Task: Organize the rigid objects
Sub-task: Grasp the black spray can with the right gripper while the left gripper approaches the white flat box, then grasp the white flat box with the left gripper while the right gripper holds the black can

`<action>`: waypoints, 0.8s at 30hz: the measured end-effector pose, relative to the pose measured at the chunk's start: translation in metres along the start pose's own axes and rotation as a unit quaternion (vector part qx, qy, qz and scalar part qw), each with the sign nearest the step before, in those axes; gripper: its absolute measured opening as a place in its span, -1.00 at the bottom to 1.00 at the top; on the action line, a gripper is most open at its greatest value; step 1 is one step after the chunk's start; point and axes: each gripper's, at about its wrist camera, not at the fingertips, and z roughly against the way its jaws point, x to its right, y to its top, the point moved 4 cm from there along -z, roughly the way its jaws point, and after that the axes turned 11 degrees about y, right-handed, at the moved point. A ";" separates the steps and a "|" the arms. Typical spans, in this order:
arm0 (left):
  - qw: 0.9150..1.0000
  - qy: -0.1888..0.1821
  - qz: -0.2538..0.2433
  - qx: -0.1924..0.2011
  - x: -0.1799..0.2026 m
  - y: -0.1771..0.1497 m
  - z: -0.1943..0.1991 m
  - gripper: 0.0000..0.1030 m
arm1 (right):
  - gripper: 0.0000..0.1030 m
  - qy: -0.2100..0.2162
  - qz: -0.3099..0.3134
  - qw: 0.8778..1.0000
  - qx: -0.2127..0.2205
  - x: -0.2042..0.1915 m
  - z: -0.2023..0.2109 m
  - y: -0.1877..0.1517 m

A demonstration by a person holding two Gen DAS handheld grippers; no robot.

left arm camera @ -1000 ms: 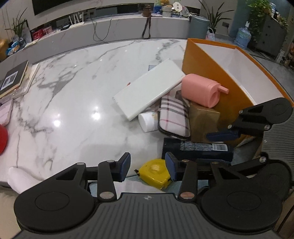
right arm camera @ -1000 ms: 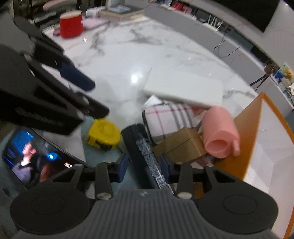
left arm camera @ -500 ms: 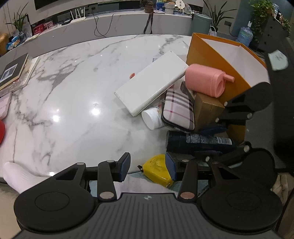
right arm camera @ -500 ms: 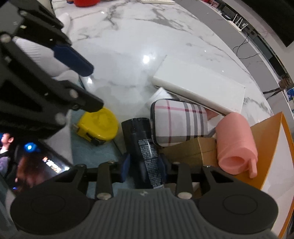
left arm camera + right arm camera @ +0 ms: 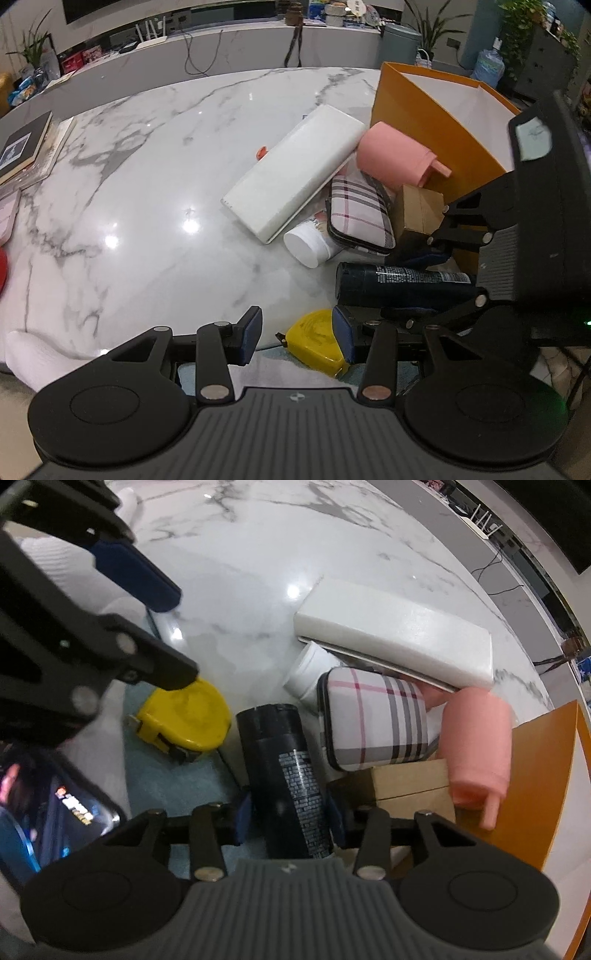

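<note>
A white marble table [image 5: 155,192] is seen carrying a heap of rigid things beside an open orange box [image 5: 436,136], into which the items are presumably to be sorted. Against the box wall a long white slab [image 5: 295,181] is propped over a pink container [image 5: 391,157], a plaid case [image 5: 360,214], a brown carton [image 5: 419,216] and a white tub [image 5: 306,245].

The step in hand is judged to be the pick-up of the black spray can [image 5: 286,779], which lies on its side at the near edge of the heap. The right tool [image 5: 288,818] is set around its lower end with both pads at the can's flanks — the grasp looks closed on it, though the can is not yet seen lifted. The left tool [image 5: 297,334] is held open and empty, with the yellow tape measure [image 5: 319,341] just beyond its right finger.

A lift clear of the carton and case is called for next, then a carry over the box wall — care being needed that the neighbouring pieces are not dragged along.
</note>
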 end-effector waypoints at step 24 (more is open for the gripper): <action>0.969 -0.014 -0.236 0.078 0.022 0.082 -0.053 0.39 | -0.31 0.101 -0.291 0.937 0.164 0.108 0.082 0.025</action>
